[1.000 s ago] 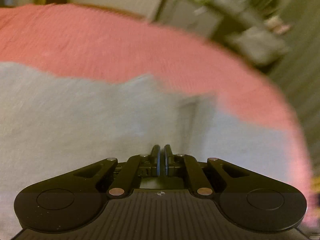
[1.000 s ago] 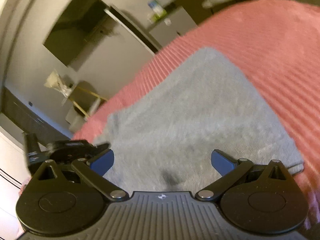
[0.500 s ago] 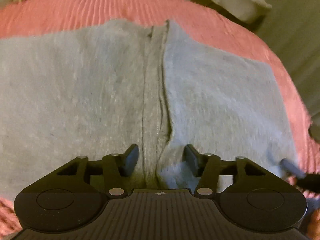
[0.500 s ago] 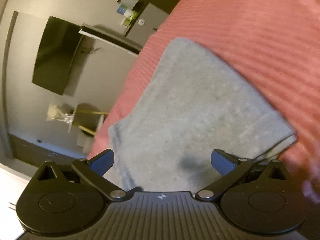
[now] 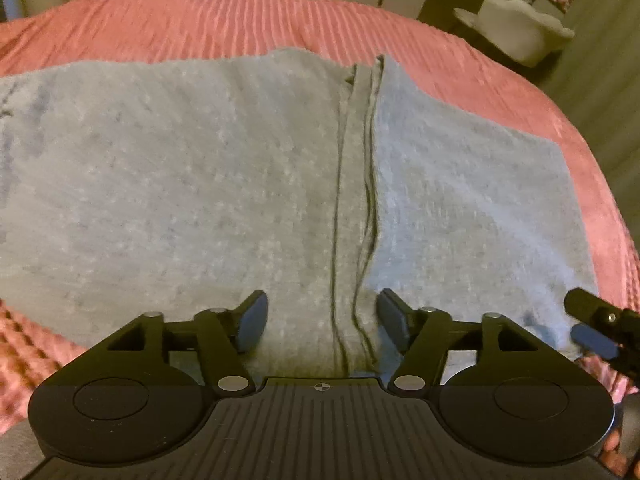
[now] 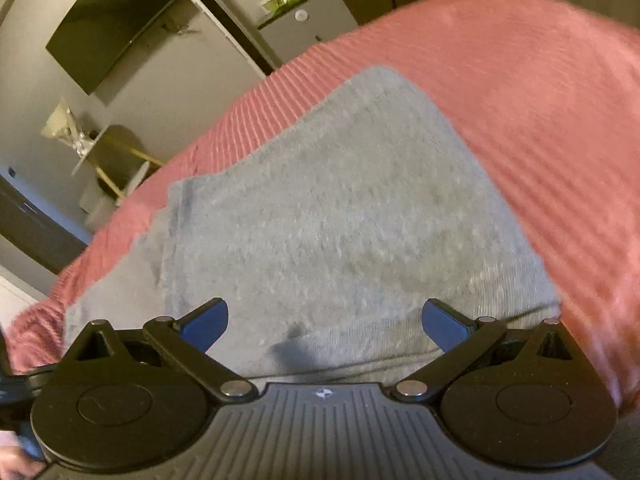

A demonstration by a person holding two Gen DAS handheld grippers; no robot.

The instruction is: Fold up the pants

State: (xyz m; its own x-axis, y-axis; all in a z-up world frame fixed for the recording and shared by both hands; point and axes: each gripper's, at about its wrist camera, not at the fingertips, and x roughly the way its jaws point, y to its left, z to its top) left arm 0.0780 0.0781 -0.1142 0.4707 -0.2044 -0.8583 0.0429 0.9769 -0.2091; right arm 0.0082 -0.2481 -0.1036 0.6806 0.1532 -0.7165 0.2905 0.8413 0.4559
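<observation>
so the grey sweatpants (image 5: 200, 184) are lying flat on the bed, spread over the pink ribbed bedspread (image 5: 224, 20), and from the left wrist view a folded edge (image 5: 360, 200) runs straight away from us up the middle, where one layer sits on top of another. looks to us like at least one fold is already in.

left gripper (image 5: 322, 316) hangs right over that edge, close to the near side of the pants. its jaws have just been opening and stand at a medium gap, with only cloth lying below them, nothing pinched. right gripper (image 6: 324, 320) is spread wide over the near end of the pants, empty too. we can also spot its tip in the left view, off at the pants' near right corner.

handling wise, this reads as soft fleecy knit: light, floppy, no stiffness at all, so it will sag and drag wherever it isn't held. not fragile, not slippery, and the ribbed bedspread probably grips it a bit.

we'd take it at the near corners or along the near edge, one gripper each side, and pinch all layers together so the top one doesn't peel off. grabbing mid-panel would probably just bunch it up.
</observation>
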